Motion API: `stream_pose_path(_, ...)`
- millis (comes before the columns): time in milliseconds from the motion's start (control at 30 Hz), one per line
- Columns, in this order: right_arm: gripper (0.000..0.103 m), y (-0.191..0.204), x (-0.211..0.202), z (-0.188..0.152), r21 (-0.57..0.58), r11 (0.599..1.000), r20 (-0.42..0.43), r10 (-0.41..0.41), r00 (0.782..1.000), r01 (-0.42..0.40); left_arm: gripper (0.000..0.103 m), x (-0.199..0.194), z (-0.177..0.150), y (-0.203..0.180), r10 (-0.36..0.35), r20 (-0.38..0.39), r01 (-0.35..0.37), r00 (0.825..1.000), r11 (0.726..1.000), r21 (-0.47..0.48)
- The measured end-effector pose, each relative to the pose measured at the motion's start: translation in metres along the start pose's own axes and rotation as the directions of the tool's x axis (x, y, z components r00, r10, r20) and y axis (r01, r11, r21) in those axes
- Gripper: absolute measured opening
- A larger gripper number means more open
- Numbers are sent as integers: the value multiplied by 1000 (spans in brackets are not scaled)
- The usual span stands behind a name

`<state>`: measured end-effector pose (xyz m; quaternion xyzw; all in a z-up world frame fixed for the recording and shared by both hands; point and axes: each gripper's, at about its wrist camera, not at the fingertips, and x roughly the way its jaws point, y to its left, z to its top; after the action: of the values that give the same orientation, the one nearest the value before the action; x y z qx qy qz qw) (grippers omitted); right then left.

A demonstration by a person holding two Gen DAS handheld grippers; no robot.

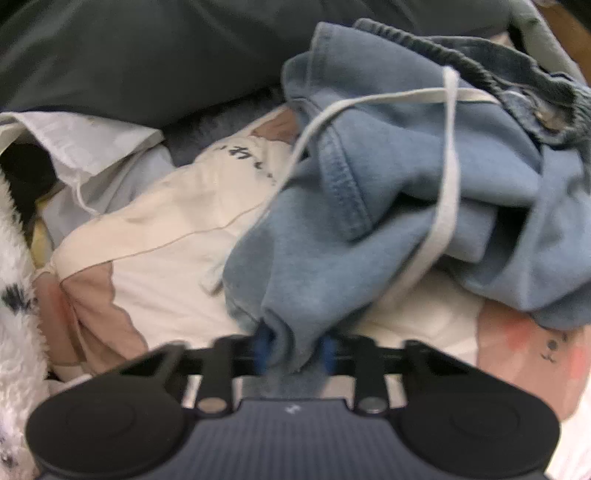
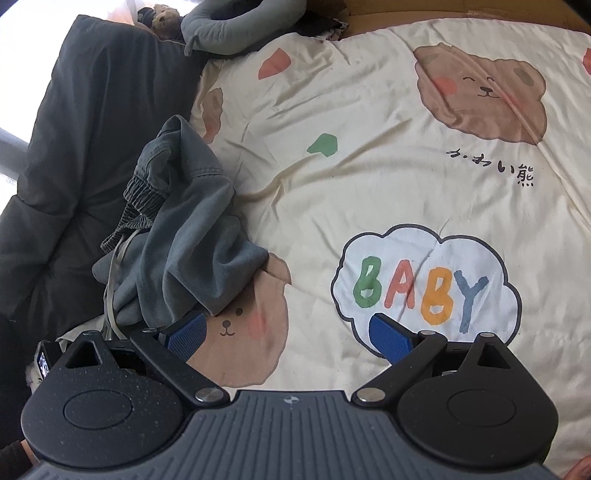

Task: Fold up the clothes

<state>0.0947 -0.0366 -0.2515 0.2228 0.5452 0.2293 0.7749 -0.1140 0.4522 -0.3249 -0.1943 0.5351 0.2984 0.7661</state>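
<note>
We judge the fold unfinished: the blue sweatpants (image 1: 369,206) lie bunched, drawstring (image 1: 448,147) loose, at about 10 o'clock in the right view, with one edge pinched in our closed left gripper (image 1: 294,352). Our right gripper (image 2: 291,328) hangs spread wide and empty over the bear-print quilt (image 2: 369,184). A dark duvet (image 2: 74,147) lies at 9 o'clock and a grey pillow (image 2: 229,29) at 12.

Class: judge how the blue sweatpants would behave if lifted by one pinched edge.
The blue sweatpants would probably sag limply, given their crumpled folds. The drawstring lies loose, so it may dangle or snag. The left gripper is shut on one edge.
</note>
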Motion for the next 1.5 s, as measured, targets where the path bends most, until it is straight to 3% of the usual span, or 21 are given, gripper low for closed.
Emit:
stream_pose_path(33, 97, 0, 1, 0, -1, 1000, -2, 3, 1000, -3, 11, -4, 0, -2, -19, -4, 19, 1000, 1000, 4)
stream_pose_path(167, 97, 6, 5, -2, -23, 999, -16, 24, 1000, -24, 8, -27, -6, -14, -147, -1, 147, 989, 989, 3)
stream_pose_path(400, 97, 16, 9, -7, -43, 997, -37, 63, 997, -65, 8, -63, -18, -54, -361, 1, 361, 933, 933, 2)
stream_pose_path(667, 97, 23, 12, -12, -25, 990, -60, 135, 989, -137, 8, -81, -22, -100, -489, 1, 489, 872, 872, 29)
stream_pose_path(867, 97, 34, 20, -22, 16, 955, -114, 297, 948, -297, 7, -93, -24, -125, -580, -9, 580, 815, 815, 23)
stream_pose_path(1067, 97, 54, 28, -34, -57, 941, -179, 319, 931, -333, 7, -107, -24, -149, -647, -21, 646, 763, 760, 71)
stream_pose_path(1167, 97, 57, 28, -38, -62, 940, -170, 322, 932, -336, 7, -114, -26, -160, -671, -34, 671, 740, 736, 88)
stream_pose_path(1233, 96, 56, 28, -39, -59, 939, -158, 327, 932, -339, 7, -117, -30, -168, -697, -54, 699, 715, 710, 87)
stream_pose_path(1367, 83, 60, 24, -36, -74, 934, -146, 338, 930, -351, 7, -121, -38, -185, -746, -94, 752, 659, 655, 79)
stream_pose_path(1433, 76, 60, 22, -34, -91, 931, -144, 338, 930, -352, 7, -121, -43, -191, -747, -107, 755, 656, 649, 91)
stream_pose_path(1467, 67, 60, 23, -34, -98, 931, -140, 337, 931, -352, 7, -120, -44, -193, -744, -113, 753, 658, 652, 91)
stream_pose_path(1500, 49, 60, 22, -34, -105, 931, -135, 335, 933, -350, 7, -118, -45, -193, -744, -117, 753, 658, 653, 82)
